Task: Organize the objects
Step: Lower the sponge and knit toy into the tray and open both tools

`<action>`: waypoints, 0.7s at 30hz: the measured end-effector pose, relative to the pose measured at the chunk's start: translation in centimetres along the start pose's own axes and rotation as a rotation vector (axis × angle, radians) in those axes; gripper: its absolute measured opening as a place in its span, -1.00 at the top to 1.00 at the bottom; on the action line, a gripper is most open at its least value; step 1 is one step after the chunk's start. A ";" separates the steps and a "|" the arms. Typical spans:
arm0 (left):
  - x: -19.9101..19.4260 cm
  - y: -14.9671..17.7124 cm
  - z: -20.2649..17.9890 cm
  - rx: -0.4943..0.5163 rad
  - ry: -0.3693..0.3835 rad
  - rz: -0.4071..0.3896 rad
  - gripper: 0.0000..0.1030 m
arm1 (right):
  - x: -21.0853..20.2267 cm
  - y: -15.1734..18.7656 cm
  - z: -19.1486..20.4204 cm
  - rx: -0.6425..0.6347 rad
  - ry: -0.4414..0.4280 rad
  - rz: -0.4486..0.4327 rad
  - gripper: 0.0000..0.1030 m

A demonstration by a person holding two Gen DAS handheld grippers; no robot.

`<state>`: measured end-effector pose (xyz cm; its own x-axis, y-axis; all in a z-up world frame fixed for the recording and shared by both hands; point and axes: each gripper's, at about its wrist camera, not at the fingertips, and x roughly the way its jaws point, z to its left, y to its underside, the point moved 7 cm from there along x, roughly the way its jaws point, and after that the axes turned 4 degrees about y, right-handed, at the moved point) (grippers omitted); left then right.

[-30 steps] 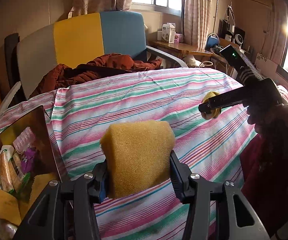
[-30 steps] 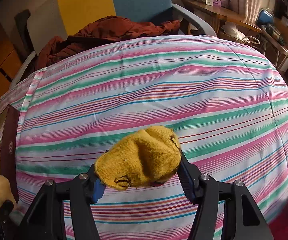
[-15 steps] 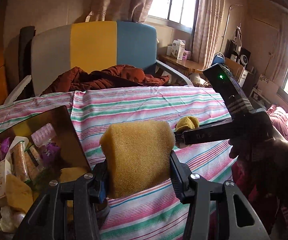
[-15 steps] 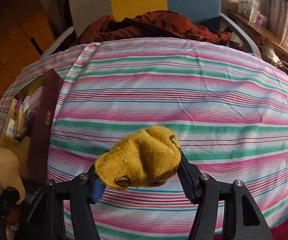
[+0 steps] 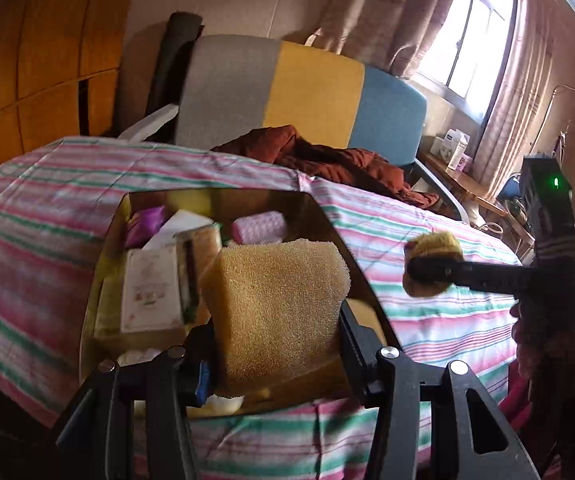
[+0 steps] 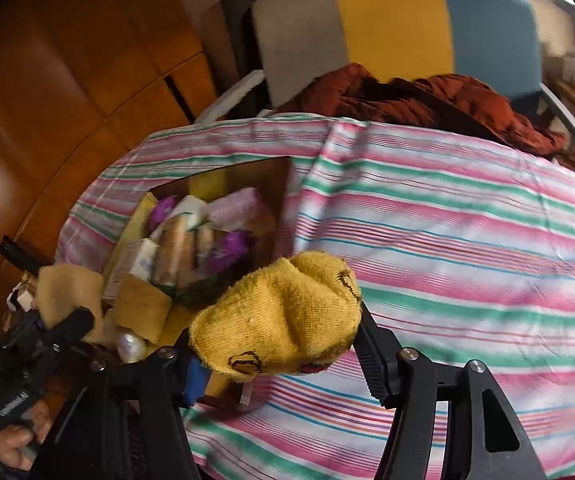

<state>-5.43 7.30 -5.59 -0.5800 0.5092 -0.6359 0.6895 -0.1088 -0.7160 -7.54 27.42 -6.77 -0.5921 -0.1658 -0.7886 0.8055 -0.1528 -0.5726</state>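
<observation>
Left wrist view showed the left gripper (image 5: 277, 334) with its black jaws pressed against the sides of a yellow-tan block of porous foam sponge (image 5: 277, 304), held above an open dark cardboard box (image 5: 329, 222) packed with small packets and rolls. To the right in that view the right gripper (image 5: 431, 271) reached in from the side, carrying a mustard-yellow knitted sock (image 5: 437, 242).

Right wrist view showed that sock (image 6: 277, 320) bunched up and pinched between the right gripper's (image 6: 277, 354) jaws, hanging over the box's near right corner; the box (image 6: 277, 180) lay to the left, and the left gripper (image 6: 59, 326) with the sponge (image 6: 69, 294) sat at the far left edge.

The box rested on a bed cover of pink, green and white striped cloth (image 6: 447, 240). Behind it stood a chair with a grey, yellow and blue back (image 5: 299, 92), a rust-brown garment (image 5: 335, 160) heaped on its seat. Wooden panelling (image 6: 67, 80) lined the left wall, and curtains (image 5: 387, 12) framed a bright window (image 5: 471, 36).
</observation>
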 end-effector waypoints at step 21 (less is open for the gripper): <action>4.8 2.5 0.2 0.012 0.028 0.115 -0.11 | 6.7 -3.2 6.0 -0.021 -0.048 0.081 -0.24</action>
<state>-6.60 9.36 -10.50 -0.4852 0.5163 -0.7057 0.7455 -0.1775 -0.6424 -14.21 20.97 -8.92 -0.5254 -0.2236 -0.8210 0.8507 -0.1170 -0.5125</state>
